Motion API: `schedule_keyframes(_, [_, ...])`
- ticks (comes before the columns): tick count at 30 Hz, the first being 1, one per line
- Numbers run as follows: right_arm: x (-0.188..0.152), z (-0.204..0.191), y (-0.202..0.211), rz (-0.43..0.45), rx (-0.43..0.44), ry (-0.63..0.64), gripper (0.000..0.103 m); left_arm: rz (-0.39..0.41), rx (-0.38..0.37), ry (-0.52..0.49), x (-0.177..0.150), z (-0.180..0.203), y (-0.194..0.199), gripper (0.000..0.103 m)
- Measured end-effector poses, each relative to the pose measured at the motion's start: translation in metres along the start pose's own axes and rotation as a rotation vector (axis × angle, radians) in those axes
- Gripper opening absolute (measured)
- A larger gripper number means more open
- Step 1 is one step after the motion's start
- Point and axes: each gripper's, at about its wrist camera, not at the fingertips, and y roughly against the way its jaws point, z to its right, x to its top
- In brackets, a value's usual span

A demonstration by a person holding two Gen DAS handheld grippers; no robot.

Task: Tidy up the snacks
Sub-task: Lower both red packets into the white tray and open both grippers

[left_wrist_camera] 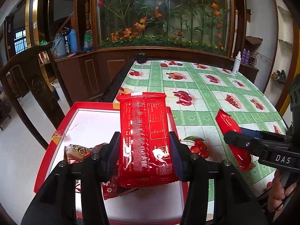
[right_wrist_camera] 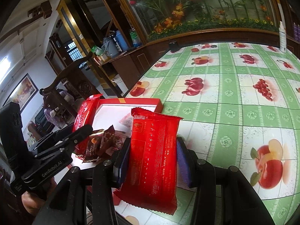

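My left gripper point(left_wrist_camera: 145, 146) is shut on a red snack packet point(left_wrist_camera: 144, 131) and holds it above the red box point(left_wrist_camera: 61, 123) with a white inside. My right gripper point(right_wrist_camera: 152, 161) is shut on a second red snack packet point(right_wrist_camera: 153, 157), held over the box's right edge point(right_wrist_camera: 157, 104) and the table. In the left wrist view the right gripper point(left_wrist_camera: 241, 140) shows at the right with its packet point(left_wrist_camera: 230, 129). In the right wrist view the left gripper point(right_wrist_camera: 78, 133) shows at the left with its packet point(right_wrist_camera: 84, 116). Brown snack packets point(right_wrist_camera: 101, 142) lie in the box.
The table point(left_wrist_camera: 206, 93) has a green checked cloth with fruit pictures. A white spray bottle point(left_wrist_camera: 236, 63) stands at its far right and a dark small object point(left_wrist_camera: 141, 58) at its far edge. A carved wooden chair point(left_wrist_camera: 35, 82) stands left of the box.
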Motion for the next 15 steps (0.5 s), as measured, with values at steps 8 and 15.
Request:
schedule_keyframes(8, [0.011, -0.024, -0.010, -0.001, 0.034, 0.050, 0.047, -0.008, 0.025, 0.017, -0.003, -0.012, -0.001, 0.049])
schedule_keyframes(15, [0.017, -0.054, -0.023, -0.010, 0.065, 0.116, 0.047, -0.012, 0.103, 0.059, -0.009, -0.046, 0.000, 0.049])
